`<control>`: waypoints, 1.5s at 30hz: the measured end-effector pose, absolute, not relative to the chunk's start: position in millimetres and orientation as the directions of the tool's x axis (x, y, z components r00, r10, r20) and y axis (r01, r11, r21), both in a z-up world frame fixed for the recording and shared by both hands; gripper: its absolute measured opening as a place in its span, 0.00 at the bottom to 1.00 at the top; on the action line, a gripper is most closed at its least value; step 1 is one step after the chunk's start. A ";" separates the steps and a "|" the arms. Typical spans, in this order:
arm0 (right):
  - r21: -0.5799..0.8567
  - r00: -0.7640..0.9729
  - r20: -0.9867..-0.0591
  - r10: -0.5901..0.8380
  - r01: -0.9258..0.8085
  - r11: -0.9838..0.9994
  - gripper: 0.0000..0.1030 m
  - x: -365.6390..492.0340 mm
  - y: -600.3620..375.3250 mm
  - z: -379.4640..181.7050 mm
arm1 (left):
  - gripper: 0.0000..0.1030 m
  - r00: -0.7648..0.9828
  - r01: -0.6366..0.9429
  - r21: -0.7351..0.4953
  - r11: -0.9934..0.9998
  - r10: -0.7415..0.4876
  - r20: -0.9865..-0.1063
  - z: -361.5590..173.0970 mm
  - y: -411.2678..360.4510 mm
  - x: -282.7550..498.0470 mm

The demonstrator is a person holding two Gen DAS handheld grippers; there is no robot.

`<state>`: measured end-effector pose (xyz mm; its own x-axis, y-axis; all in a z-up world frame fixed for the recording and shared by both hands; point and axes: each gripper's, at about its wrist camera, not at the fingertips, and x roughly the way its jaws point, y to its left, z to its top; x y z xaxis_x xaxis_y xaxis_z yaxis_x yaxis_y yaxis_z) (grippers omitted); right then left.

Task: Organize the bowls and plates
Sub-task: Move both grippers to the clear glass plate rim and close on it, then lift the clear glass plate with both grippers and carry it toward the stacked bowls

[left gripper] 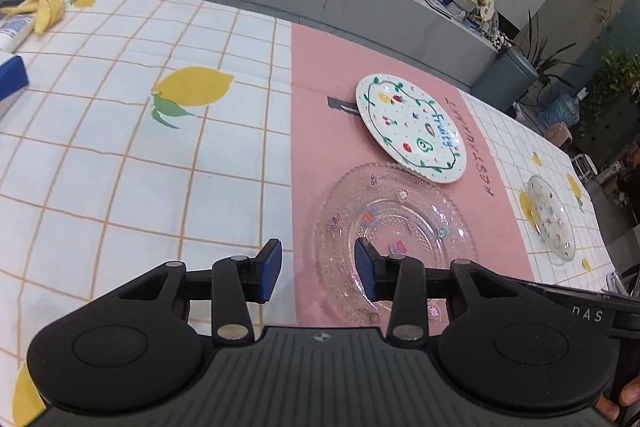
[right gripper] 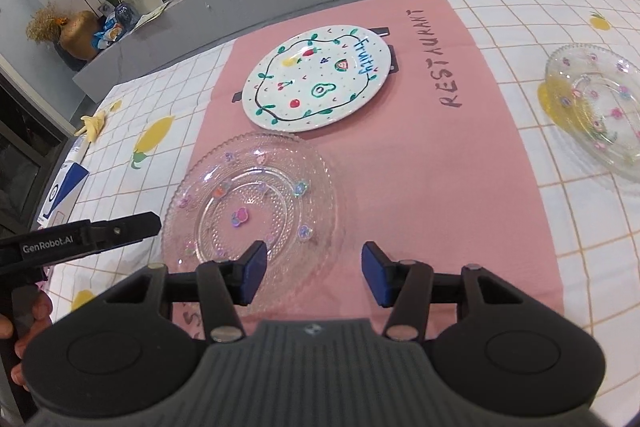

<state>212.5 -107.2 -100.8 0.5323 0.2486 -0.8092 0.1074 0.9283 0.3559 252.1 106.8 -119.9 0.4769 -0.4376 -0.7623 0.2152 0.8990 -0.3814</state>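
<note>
Plates and bowl on a cloth-covered surface, two tongs above.

Glass plate (right gripper: 250,211) on the near part of the pink mat (right gripper: 440,163); white painted plate (right gripper: 318,77) just beyond it, rims very close. Glass bowl (right gripper: 596,107) well apart to the right, on the lemon-print cloth (left gripper: 132,155). Left tongs (left gripper: 318,269) and right tongs (right gripper: 314,275) both partly open, holding nothing, over the glass plate's near rim on its left and right sides.

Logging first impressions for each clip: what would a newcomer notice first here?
The white plate painted with fruit and "Fruity", at the far end of the pink mat. Just nearer lies a clear glass plate, with both open grippers, left and right, at its near rim.
</note>
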 end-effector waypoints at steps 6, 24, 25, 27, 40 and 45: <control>0.369 0.524 -0.811 0.261 0.113 0.923 0.50 218.7 -106.2 -108.4 | 0.44 0.471 0.234 -0.361 0.903 -0.430 -0.770 -128.2 98.4 257.5; 0.445 0.559 -0.770 0.308 0.123 0.887 0.11 225.6 -116.4 -119.7 | 0.13 0.489 0.213 -0.394 0.894 -0.447 -0.749 -133.2 94.7 261.3; 0.452 0.554 -0.771 0.314 0.129 0.883 0.10 225.7 -117.3 -119.8 | 0.13 0.490 0.214 -0.388 0.896 -0.442 -0.751 -132.6 94.0 260.6; 0.457 0.547 -0.774 0.318 0.136 0.879 0.10 224.5 -117.5 -119.4 | 0.13 0.492 0.214 -0.379 0.900 -0.435 -0.754 -131.0 93.2 259.2; 0.536 0.545 -0.749 0.377 0.163 0.828 0.10 212.9 -122.5 -110.7 | 0.13 0.506 0.212 -0.391 0.896 -0.442 -0.740 -107.8 98.2 250.1; 0.537 0.570 -0.734 0.370 0.154 0.829 0.10 209.6 -123.9 -95.0 | 0.13 0.529 0.225 -0.380 0.897 -0.440 -0.726 -87.8 96.0 243.5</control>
<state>209.6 -123.9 -95.0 0.5698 0.3698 -0.7338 0.1539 0.8291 0.5374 243.5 96.0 -87.8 0.5286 -0.4403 -0.7258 0.2249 0.8970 -0.3804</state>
